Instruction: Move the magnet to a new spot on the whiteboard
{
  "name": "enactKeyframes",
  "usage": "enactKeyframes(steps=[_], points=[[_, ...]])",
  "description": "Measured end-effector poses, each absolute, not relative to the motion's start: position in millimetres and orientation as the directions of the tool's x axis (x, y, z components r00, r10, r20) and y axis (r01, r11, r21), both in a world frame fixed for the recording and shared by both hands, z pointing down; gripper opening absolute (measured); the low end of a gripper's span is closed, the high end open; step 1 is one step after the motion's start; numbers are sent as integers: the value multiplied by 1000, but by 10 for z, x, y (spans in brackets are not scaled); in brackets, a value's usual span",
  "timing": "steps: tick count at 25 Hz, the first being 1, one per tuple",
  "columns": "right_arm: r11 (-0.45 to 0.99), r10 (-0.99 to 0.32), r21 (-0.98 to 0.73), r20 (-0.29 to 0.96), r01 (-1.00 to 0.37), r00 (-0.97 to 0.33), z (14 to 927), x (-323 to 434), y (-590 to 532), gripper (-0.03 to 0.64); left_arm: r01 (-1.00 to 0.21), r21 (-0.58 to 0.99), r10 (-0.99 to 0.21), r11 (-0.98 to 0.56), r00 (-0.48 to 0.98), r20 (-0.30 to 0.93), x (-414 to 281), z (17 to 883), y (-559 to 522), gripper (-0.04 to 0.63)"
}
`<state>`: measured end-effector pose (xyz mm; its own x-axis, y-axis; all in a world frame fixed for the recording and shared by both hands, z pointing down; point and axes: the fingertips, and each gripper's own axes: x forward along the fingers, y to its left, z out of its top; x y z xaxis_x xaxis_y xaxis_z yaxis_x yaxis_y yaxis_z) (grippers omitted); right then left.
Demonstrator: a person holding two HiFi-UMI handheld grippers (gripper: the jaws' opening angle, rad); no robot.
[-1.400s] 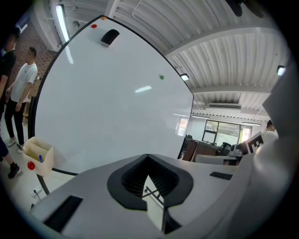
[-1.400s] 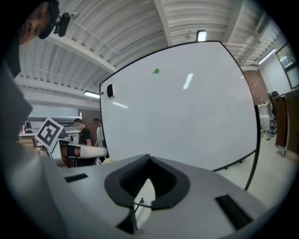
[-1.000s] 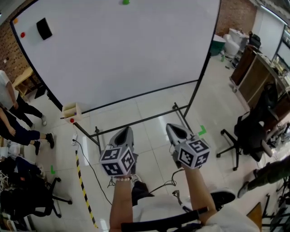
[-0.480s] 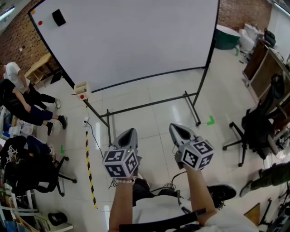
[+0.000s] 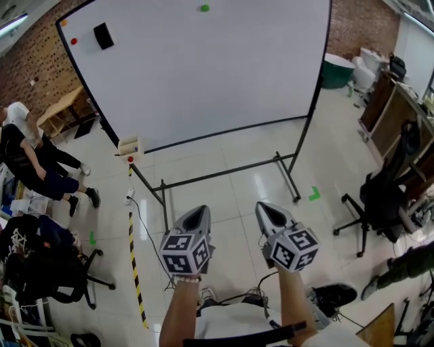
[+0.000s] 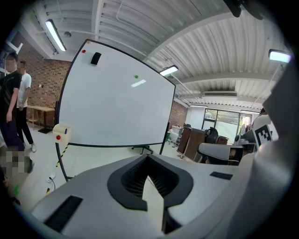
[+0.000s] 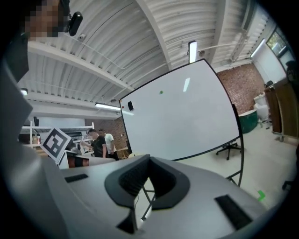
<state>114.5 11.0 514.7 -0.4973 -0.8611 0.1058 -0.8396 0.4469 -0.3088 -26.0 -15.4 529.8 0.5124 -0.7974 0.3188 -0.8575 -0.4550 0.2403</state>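
The whiteboard [image 5: 203, 74] stands on a black wheeled frame ahead of me, some way off. A small green magnet [image 5: 204, 8] sits near its top middle; it also shows as the green magnet [image 6: 136, 77] in the left gripper view and the green magnet [image 7: 161, 92] in the right gripper view. A red magnet [image 5: 74, 41] and a black eraser [image 5: 104, 35] are at the board's top left corner. My left gripper [image 5: 196, 215] and right gripper [image 5: 268, 210] are held side by side over the floor, short of the board. Both are shut with nothing in them.
A small box [image 5: 129, 146] with a red dot hangs at the board's lower left corner. People [image 5: 27, 156] stand at the left. Office chairs [image 5: 380, 203] and desks line the right, with another chair [image 5: 41, 271] at the left. Yellow-black tape [image 5: 135, 271] runs along the floor.
The head view has shifted, so the board sits further right and its top with the green magnet now shows. Both grippers sit slightly lower in the picture, still shut and side by side.
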Motion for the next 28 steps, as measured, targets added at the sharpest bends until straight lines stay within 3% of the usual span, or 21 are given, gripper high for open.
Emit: enactKeyframes(steps=[12,28], points=[[387,-900,-254,104,-887,-423,4892,817,92,3,-833,261,-792,-487,548,271,-764,5183,-281,0],[398,-888,-200,161,-895,-431,4926,715,87,2,-829,278,-800,-484,549,243,-796,5065,-289,0]])
